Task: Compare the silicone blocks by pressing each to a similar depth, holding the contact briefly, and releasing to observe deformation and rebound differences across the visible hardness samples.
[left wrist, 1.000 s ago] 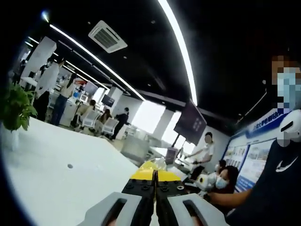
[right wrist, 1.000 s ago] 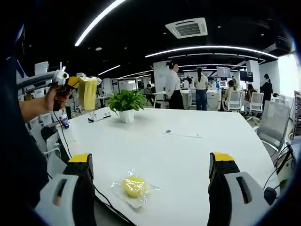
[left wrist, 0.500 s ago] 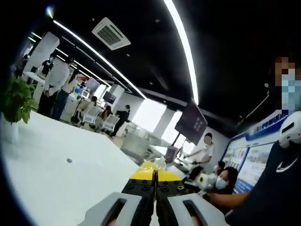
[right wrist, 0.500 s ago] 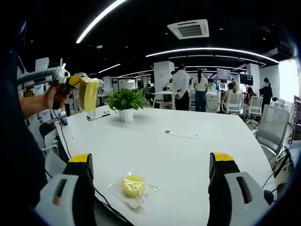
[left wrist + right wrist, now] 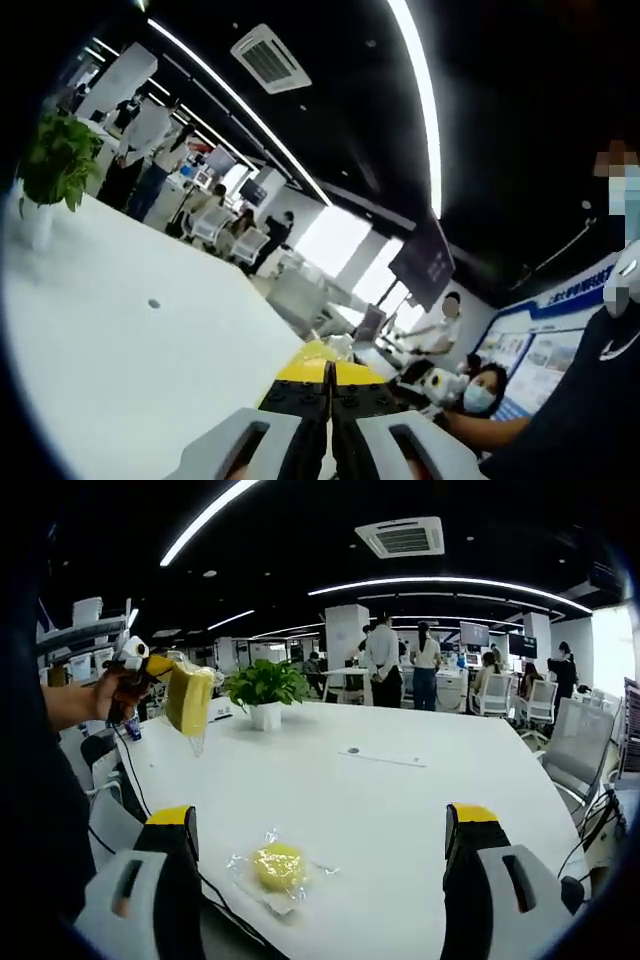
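Silicone block [image 5: 278, 866], yellow disc in clear wrapper, lies on white counter [image 5: 400, 810] at 6 o'clock in right gripper view, between right tool [image 5: 320, 865] jaws, untouched; jaws spread wide. Left tool [image 5: 172, 685] raised at 10 o'clock, pinching second yellow block [image 5: 189, 697]; its jaws pressed together in left gripper view [image 5: 329, 375]. Potted plant [image 5: 265, 692] beyond.

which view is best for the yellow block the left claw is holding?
The right gripper view: it shows the yellow silicone block in clear wrap whole, from the side, held up off the white table by the left claw. In the left gripper view the block is just a yellow edge past the shut jaws.
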`<state>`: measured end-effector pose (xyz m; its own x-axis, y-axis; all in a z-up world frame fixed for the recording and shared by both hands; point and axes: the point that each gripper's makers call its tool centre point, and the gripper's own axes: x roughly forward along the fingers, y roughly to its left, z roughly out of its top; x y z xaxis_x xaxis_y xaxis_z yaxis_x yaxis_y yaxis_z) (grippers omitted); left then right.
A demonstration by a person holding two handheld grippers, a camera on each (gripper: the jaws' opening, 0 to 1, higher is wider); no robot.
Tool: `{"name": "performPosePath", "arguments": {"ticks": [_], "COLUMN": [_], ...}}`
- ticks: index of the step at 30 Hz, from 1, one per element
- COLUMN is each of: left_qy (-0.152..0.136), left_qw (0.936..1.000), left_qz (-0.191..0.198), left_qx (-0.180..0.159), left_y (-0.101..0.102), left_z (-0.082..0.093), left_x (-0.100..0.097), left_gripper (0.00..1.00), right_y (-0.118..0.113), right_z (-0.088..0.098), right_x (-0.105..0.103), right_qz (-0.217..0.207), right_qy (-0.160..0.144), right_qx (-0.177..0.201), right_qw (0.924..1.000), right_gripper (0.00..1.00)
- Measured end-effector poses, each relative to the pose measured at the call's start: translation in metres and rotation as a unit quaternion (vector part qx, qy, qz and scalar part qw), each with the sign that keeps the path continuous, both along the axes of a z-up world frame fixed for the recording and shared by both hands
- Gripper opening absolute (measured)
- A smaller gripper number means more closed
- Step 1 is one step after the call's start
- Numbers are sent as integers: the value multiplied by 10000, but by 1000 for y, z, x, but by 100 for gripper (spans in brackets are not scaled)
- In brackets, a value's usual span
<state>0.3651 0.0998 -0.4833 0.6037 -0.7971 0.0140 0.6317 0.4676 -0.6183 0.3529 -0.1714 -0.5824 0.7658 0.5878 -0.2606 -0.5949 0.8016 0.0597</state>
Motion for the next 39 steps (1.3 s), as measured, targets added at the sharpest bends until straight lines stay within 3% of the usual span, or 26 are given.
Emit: {"name": "performPosePath", "arguments": {"ticks": [27, 33, 39], "left_qy": [1003, 1151, 1310], "left_qw": [9948, 9932, 9912], "left_qz": [-55, -41, -81], "left_qx": [-170, -196, -163], "left_y": [-7, -7, -11], "left_z": [-88, -98, -112], "left_x": [-2, -1, -3], "left_gripper": [0, 0, 0], "right_y": [-4, -5, -8], "right_z": [-41, -49, -51], "right_x": [-7, -12, -15], "right_qz": [11, 28, -70], "right_qy": [160, 186, 193], "right_qx": [-189, -314, -195], "right_qw": [9997, 9993, 9996], "right_gripper": [97, 97, 97]}}
